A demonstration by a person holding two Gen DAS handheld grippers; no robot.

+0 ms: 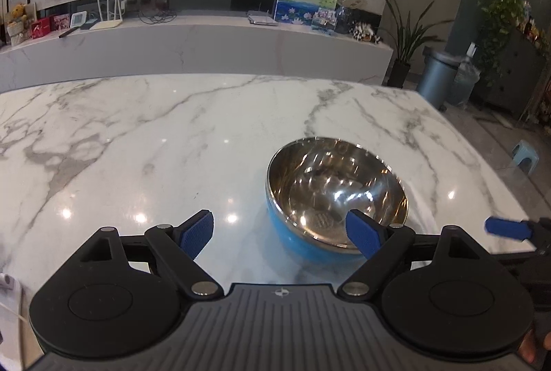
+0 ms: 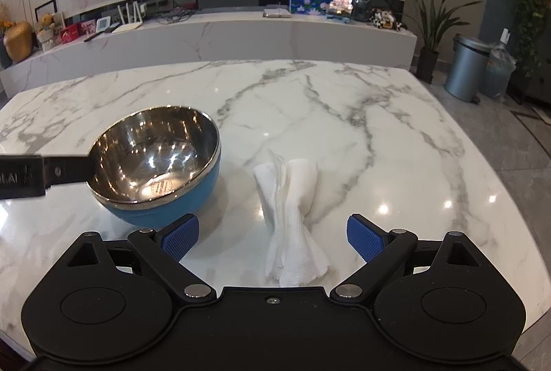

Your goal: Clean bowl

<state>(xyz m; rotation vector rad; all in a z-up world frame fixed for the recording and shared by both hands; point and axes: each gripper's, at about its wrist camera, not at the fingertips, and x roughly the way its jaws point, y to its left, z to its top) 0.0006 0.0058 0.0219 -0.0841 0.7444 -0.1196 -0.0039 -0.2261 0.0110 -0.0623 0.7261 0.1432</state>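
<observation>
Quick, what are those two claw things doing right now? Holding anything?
Left gripper: open, holding nothing; the bowl sits ahead of it.
Right gripper: open, holding nothing; the white paper towel lies on the table between its fingers.

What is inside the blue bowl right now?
The bowl shows only its shiny steel lining and a round stamp at the bottom; no tissue or food is visible. The near inner wall is hidden behind the rim. The tissue lies beside it.
</observation>
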